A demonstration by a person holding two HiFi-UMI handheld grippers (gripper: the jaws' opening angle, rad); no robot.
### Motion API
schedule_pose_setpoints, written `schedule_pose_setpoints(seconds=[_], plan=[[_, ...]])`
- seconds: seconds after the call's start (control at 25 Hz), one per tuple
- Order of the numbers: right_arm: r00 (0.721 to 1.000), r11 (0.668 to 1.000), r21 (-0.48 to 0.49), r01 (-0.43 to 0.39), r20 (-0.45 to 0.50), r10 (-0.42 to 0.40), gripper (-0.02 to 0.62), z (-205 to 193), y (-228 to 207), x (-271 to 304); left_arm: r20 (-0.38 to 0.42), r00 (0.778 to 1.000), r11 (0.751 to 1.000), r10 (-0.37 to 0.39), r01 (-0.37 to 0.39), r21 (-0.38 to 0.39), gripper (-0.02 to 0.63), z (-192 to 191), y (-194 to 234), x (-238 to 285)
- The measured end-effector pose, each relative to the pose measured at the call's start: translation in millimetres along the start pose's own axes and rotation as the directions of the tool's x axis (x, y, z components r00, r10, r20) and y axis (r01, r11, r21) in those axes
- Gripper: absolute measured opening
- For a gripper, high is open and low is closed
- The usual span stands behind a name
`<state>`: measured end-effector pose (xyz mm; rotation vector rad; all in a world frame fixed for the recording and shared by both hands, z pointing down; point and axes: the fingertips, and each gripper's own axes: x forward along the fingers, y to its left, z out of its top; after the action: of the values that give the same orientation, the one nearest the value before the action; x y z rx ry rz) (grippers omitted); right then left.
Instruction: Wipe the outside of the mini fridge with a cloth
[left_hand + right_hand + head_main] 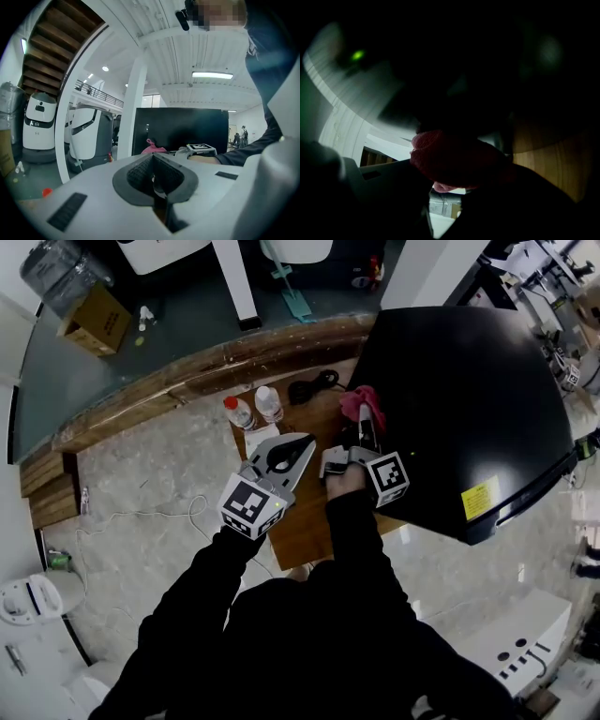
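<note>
The black mini fridge (469, 399) stands on the right of a wooden table (298, 517). My right gripper (364, 432) is shut on a pink cloth (361, 407) and holds it against the fridge's left side. In the right gripper view the cloth (454, 161) fills the dark space between the jaws, close to the fridge wall. My left gripper (302, 444) hovers to the left over the table, shut with nothing in it. In the left gripper view its jaws (153, 161) meet, and beyond them are the fridge (183, 129) and the cloth (152, 147).
Two small plastic bottles (239, 412) (269, 402) and a coiled black cable (312, 385) lie on the table behind the left gripper. A long wooden ledge (187, 371) runs behind. A cardboard box (97, 318) sits on the floor far left. White machines (40, 126) stand beyond.
</note>
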<state>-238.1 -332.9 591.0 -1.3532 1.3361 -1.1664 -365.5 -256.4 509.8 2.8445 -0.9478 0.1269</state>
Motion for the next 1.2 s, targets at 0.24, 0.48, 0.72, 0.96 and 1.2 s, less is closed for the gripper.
schedule_pose_setpoints(seconds=[0.24,0.48,0.72,0.96,1.2], plan=[[0.998,0.998,-0.004,0.064,-0.017,-0.064,0.133,-13.9,-50.1,7.4,-0.069,0.998,0.999,0.014,-0.017,-0.031,0.006,-40.6,9.2,5.4],[0.995,0.995,0.026,0.093,-0.026,-0.092,0.133,-27.2,-98.4,21.1,-0.124,0.992,0.999,0.009,-0.016,-0.052,0.006,-75.3,13.2,10.1],[0.987,0.987,0.030,0.157,-0.037,-0.156,0.132,-33.7,-144.6,23.6,-0.192,0.981,0.998,0.002,-0.015,-0.068,0.006,-113.9,7.0,12.8],[0.983,0.983,0.039,0.179,-0.055,-0.177,0.132,-39.6,-181.5,25.6,-0.218,0.976,0.999,-0.007,-0.004,-0.049,0.006,-129.9,6.3,29.5],[0.968,0.965,0.086,0.249,-0.060,-0.244,0.129,-42.8,-211.3,23.7,-0.225,0.974,0.998,0.011,-0.023,-0.051,0.006,-135.0,3.3,34.0]])
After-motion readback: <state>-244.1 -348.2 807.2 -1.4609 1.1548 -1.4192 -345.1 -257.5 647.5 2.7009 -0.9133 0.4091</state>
